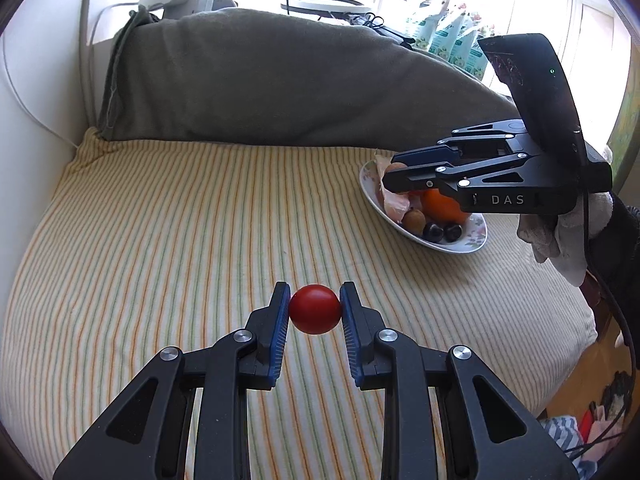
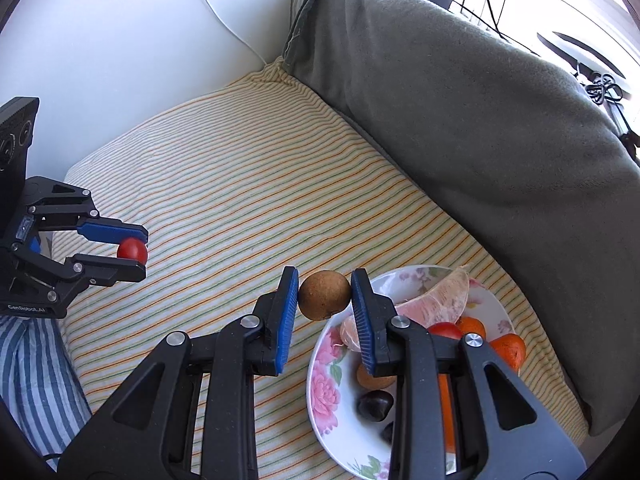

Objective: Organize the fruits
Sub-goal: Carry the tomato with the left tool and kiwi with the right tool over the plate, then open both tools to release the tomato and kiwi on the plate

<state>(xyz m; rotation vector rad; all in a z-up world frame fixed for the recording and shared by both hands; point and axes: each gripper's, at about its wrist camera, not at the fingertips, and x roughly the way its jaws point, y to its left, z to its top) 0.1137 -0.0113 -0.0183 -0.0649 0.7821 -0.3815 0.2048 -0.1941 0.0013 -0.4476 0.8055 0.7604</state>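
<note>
- A small red fruit (image 1: 315, 309), likely a cherry tomato, is sitting pinched between the blue pads of the left gripper (image 1: 315, 310), held clear above the striped cloth (image 1: 180, 220).
- A round brown fruit (image 2: 325, 295) is being gripped the same way by the right gripper (image 2: 325, 296), just left of the rim of the floral plate (image 2: 320, 380).
- Both fruits are riding near the very tips of the fingers; being round and smooth, either could be squeezed forward out of the pads and roll across the soft cloth.
- Too hard a clench is risking a split skin on the red fruit.
- The plate is already holding citrus segments (image 2: 436, 300), orange pieces (image 2: 508, 350) and dark fruits (image 2: 374, 404); setting anything down there could nudge them over the shallow rim.
- The left gripper is pointing forward, roughly level over open cloth; the right is hanging over the plate's edge, its gloved hand (image 1: 560, 236) visible behind it, a grey cushion (image 1: 280, 76) beyond.
</note>
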